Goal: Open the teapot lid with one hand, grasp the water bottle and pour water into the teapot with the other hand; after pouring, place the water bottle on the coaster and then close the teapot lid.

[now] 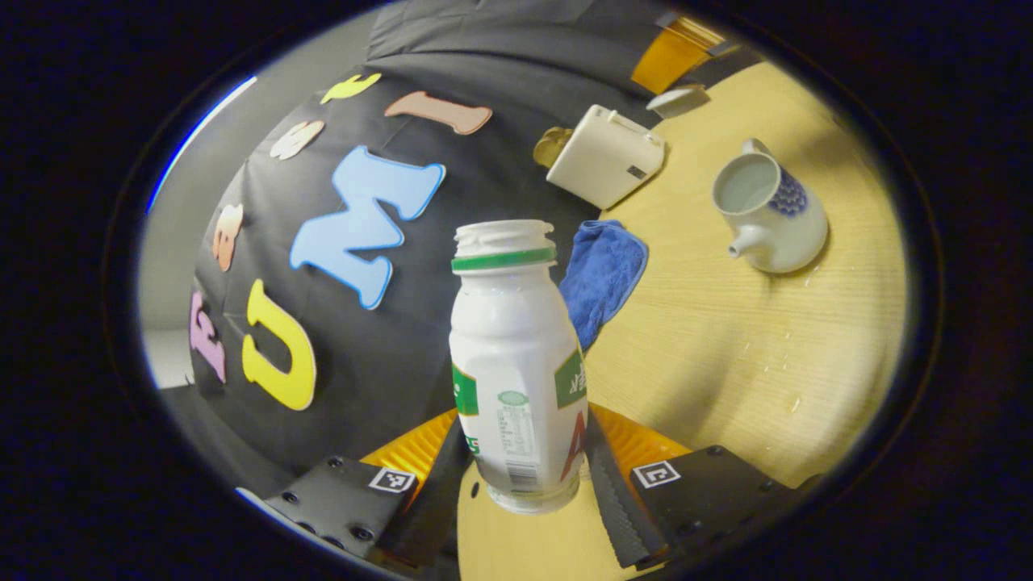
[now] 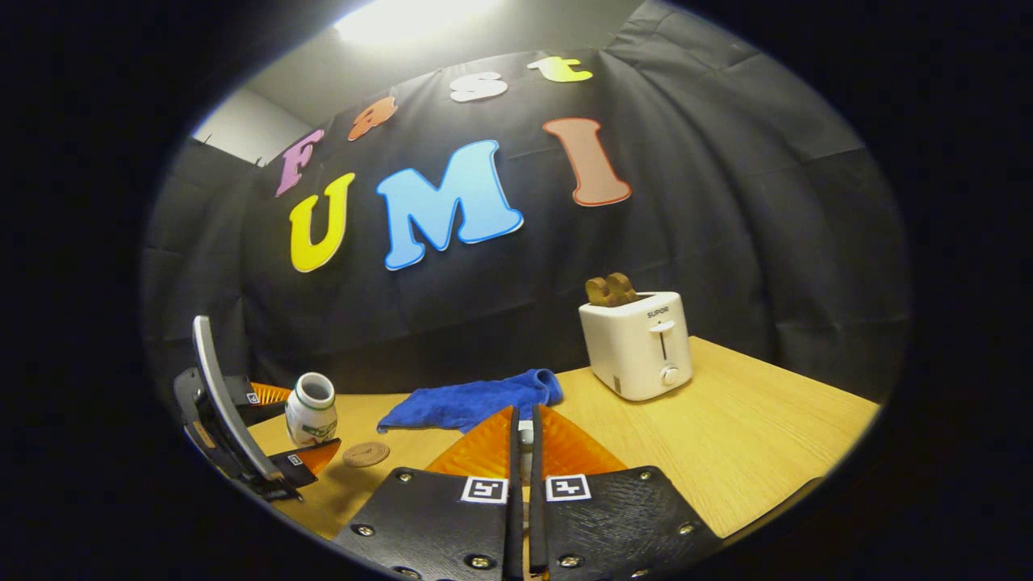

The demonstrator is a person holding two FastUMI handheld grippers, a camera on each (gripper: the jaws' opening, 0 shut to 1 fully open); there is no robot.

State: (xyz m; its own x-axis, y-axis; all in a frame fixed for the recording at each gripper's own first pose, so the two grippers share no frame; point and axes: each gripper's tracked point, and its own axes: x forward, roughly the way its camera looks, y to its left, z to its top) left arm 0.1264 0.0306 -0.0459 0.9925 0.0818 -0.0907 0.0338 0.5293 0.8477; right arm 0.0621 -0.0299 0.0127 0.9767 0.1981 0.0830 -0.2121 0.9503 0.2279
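- In the left gripper view, the left gripper [image 1: 526, 476] is clamped on the lower body of the water bottle [image 1: 516, 363]; both fingers press its sides, and the bottle stands upright, open at the top with no cap.
- The bottle seems to be held just above the table [image 1: 726, 339]; I cannot tell if its base touches. I judge the pouring is finished, and the upright hold keeps the remaining water inside on the way to the coaster.
- The teapot [image 1: 771, 214] stands at the upper right of this view, open, with no lid on it, well apart from the bottle. Small drops lie on the table below it.
- In the right gripper view, the right gripper [image 2: 522, 452] has its fingers almost together, with something small and pale between them near the tips. It is probably the teapot lid, but I cannot tell for sure.
- This view also gives the coaster [image 2: 365, 453], at lower left, just beside the bottle and the left gripper. The blue cloth [image 2: 472, 399] and the toaster [image 2: 639, 343] with toast in it stand farther back.
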